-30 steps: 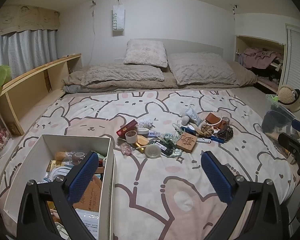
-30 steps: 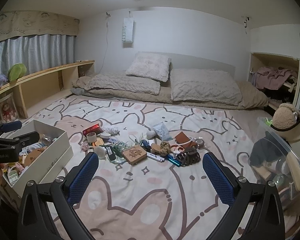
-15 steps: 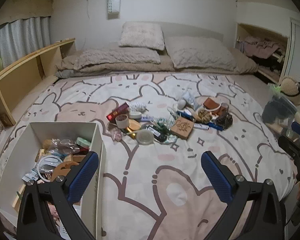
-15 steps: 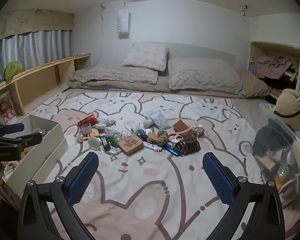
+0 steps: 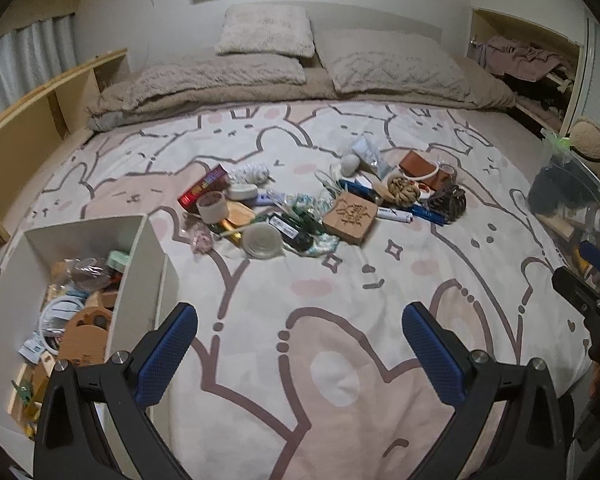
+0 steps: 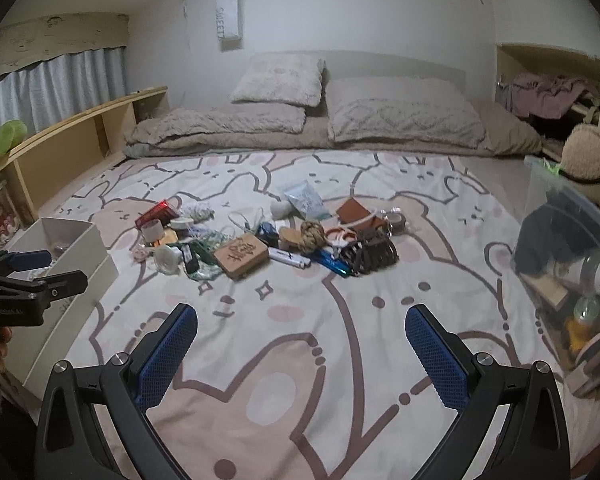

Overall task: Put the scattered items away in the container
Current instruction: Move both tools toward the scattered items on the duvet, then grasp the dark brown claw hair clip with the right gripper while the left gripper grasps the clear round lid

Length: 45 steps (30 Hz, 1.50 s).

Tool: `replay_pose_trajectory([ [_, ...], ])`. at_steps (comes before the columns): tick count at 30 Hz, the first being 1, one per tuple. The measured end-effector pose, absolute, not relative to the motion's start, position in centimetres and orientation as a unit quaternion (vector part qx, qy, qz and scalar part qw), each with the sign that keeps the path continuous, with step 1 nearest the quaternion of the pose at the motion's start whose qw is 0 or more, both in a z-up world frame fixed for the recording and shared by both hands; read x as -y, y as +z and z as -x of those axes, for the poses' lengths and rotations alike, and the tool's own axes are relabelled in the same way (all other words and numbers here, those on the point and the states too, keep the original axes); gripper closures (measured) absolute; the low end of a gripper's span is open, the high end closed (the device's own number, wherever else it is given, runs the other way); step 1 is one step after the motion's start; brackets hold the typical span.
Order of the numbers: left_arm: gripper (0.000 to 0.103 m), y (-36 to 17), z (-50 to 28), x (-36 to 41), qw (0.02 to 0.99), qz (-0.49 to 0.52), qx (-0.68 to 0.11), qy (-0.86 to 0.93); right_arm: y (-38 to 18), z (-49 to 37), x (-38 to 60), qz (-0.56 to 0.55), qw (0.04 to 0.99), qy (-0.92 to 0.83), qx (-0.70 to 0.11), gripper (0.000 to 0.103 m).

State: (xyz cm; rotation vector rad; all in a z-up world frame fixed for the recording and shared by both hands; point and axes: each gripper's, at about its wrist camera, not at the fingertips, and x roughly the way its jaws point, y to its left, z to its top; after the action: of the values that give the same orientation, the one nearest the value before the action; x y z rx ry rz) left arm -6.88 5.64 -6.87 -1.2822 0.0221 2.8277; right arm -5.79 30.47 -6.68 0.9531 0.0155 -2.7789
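i've got both claws up over the near end of the bed, nothing in them. left gripper (image 5: 300,344) is spread wide and empty, right gripper (image 6: 302,344) is wide and empty too. i judge i'm holding them open like that bc the next move is to reach in and pick smth, and i don't know yet which bit.

landmark = the white box (image 5: 148,240). it sits at the near left edge of the bed cover (image 5: 340,320), open top, so i can drop stuff in from above. it's already part full w/ small things. my left claw hangs just right of the box, good for short trips.

the pile of little items (image 5: 324,204) is beyond the box and to its right, well apart from both claws. closest to the box: a roll of tape (image 5: 211,206) and a red flat pack (image 5: 202,191). a clear round lid (image 5: 261,239) is a bit further right. then a wooden carved block (image 5: 352,214), and far right of the box a dark hair claw clip (image 6: 370,255).

writing: a hanging bag (image 6: 229,16) on the far wall, says "sweet" down its side. other labels too small to read.
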Motion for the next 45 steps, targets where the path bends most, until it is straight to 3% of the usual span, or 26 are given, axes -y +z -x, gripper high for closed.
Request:
replay_pose_trajectory([
  [14,0.002,-10.2,10.2,-6.4,0.039,0.454,0.016,0.890,-10.6,9.9,-33.6,-0.362,0.098,-0.927,0.007,0.000],
  [31,0.009,-14.3,15.8,-3.8,-0.005,0.482,0.034,0.875,-14.2,19.3,-37.0,-0.409,0.114,-0.905,0.010,0.000],
  [34,0.011,-15.2,16.5,-2.6,-0.010,0.488,0.048,0.872,-15.0,21.2,-37.4,-0.424,0.117,-0.898,-0.002,0.000],
  [36,0.018,-15.6,16.9,-2.1,-0.010,0.491,0.059,0.869,-15.7,22.5,-37.6,-0.443,0.130,-0.887,0.000,0.000],
  [45,0.018,-17.8,20.1,-0.7,-0.027,0.490,0.064,0.869,-17.8,26.4,-36.9,-0.445,0.139,-0.881,-0.079,0.000],
])
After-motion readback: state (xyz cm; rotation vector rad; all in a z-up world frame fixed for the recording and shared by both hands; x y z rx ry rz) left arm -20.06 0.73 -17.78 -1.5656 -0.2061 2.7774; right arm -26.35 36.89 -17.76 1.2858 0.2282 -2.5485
